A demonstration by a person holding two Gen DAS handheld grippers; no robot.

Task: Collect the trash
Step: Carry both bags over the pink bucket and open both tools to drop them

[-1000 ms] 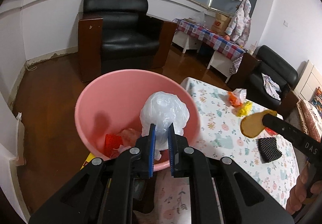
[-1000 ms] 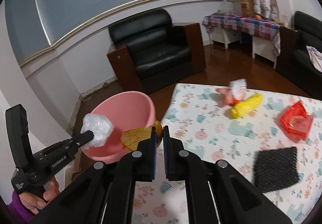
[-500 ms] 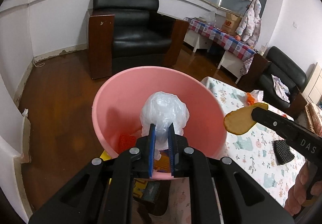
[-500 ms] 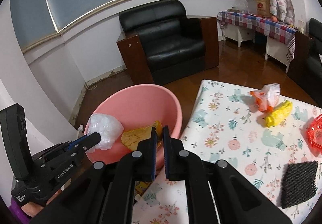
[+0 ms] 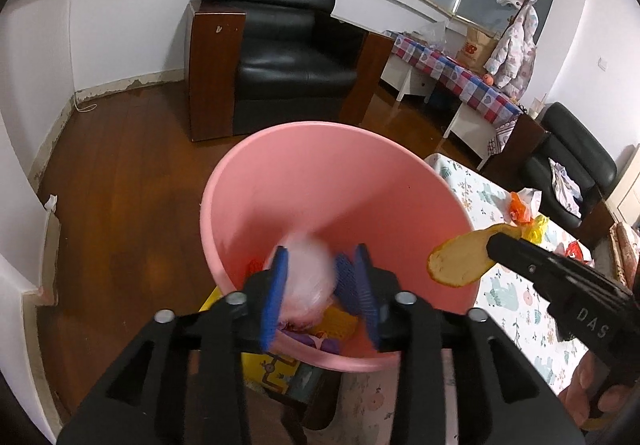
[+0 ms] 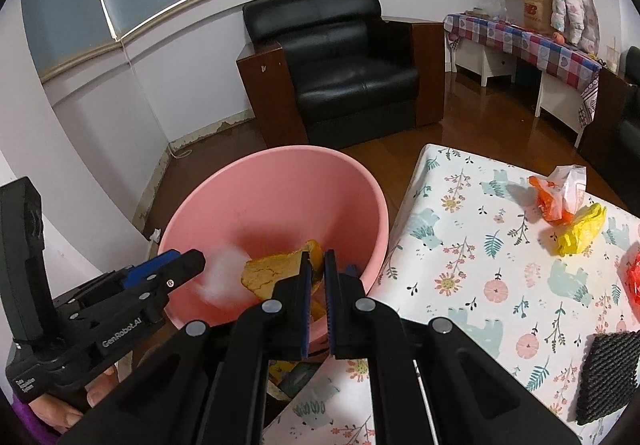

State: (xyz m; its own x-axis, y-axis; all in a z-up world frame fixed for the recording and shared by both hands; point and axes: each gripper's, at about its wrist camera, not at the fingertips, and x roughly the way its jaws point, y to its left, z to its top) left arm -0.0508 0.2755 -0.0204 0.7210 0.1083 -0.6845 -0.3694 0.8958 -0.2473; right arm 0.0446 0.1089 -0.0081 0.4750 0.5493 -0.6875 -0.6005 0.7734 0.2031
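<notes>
The crumpled clear plastic bag [image 5: 306,277] is blurred to a pale smear in both views, so its outline is hard to make out. In the left wrist view it is seen between the blue pads of the left gripper [image 5: 320,293], whose jaws have just been opening and now stand well apart, with no pad pressed on it. In the right wrist view the same smear [image 6: 224,273] lies just past the left gripper's tip [image 6: 180,265], at 9 o'clock from the right gripper [image 6: 316,285].

The right gripper's jaws are nearly closed on a flat tan piece with a cracked yellow surface [image 6: 272,273]; its near edge is hidden behind the fingers. In the left wrist view that piece [image 5: 460,259] is held over the rim of the pink basin [image 5: 320,181] at about 3 o'clock.

The basin's floor is largely covered by the gripper fingers. Red, yellow and purple scraps [image 5: 320,329] are partly seen inside; what they are cannot be told.

On the floral tablecloth [image 6: 480,285] an orange-and-white bag [image 6: 560,193] and a yellow wrapper [image 6: 584,229] lie touching at 2 o'clock. A red item [image 6: 632,277] is cut off at the frame edge, and a black mesh pad [image 6: 608,373] is partly cut off at 4 o'clock.
</notes>
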